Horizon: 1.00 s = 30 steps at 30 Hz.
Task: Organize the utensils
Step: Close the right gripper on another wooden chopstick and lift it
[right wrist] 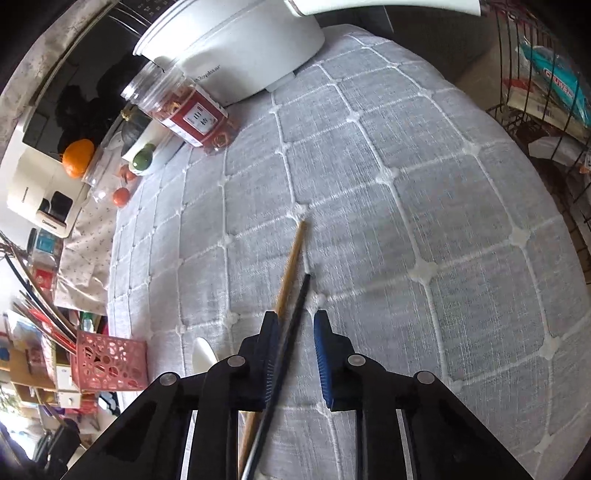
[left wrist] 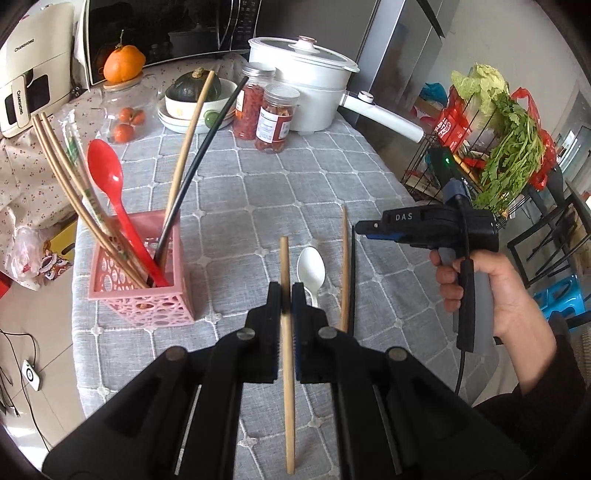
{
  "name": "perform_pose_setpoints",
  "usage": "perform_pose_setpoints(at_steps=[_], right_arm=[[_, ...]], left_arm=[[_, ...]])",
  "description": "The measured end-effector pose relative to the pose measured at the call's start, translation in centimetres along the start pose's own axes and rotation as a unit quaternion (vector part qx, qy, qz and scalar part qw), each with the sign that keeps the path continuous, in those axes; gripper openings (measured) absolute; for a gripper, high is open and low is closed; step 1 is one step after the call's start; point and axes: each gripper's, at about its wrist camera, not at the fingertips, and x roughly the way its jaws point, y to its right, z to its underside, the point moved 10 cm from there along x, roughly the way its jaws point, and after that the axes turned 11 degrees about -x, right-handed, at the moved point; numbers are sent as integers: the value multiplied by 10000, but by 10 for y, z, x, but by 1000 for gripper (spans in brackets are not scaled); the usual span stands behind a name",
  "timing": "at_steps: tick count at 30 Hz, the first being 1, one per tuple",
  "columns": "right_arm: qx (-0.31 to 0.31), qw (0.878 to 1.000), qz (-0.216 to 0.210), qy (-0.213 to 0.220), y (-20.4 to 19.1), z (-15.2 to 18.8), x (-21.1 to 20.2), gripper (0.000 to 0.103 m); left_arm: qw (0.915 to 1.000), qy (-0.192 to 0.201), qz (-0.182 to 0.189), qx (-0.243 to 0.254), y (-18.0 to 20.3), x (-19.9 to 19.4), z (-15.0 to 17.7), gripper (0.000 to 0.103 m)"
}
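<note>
While a wooden chopstick (left wrist: 284, 280) is clenched by the left gripper (left wrist: 286, 295), a black chopstick (right wrist: 295, 310) is straddled, ungripped, by the right gripper (right wrist: 295, 325).

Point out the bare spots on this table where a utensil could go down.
Bare cloth lies between the pink basket and the jars, and right of the black chopstick toward the table edge. It is crowded at the back around the white pot and bowls.

Bright, even daylight in both views, soft faint shadows on the counter cloth (left wrist: 280, 192), reflections on the dark microwave door (left wrist: 159, 33), strong fisheye bending with black corners, motion blur on the cloth in the right wrist view
</note>
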Motion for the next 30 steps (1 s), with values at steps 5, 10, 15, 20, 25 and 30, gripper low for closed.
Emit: perform_pose_setpoints(at_steps=[5,10,15,20,25,30], right_arm=[[-313,9992,227,119,-4,-20,10,20],[-779,9937,806,-13,-3,-25,28,20],[-1224,9851,1203,75,-12,-29,33,23],[-1791,9687,1711,189,-24,-25,34,12],[-1502,9800,1186,554,-40,-30,10,8],[-1554,9788,648,1164,-68,-33,-40,7]], left_arm=[[10000,1,25,-44,-3,-1,0,6],[10000,-34,4,-55,-7,2,2,6],[9999,-100,-20,-68,-8,7,4,6],[10000,-77,-43,-23,-4,7,6,6],[9999,51,-100,25,-3,2,5,6],[9997,220,-108,65,-2,-9,5,6]])
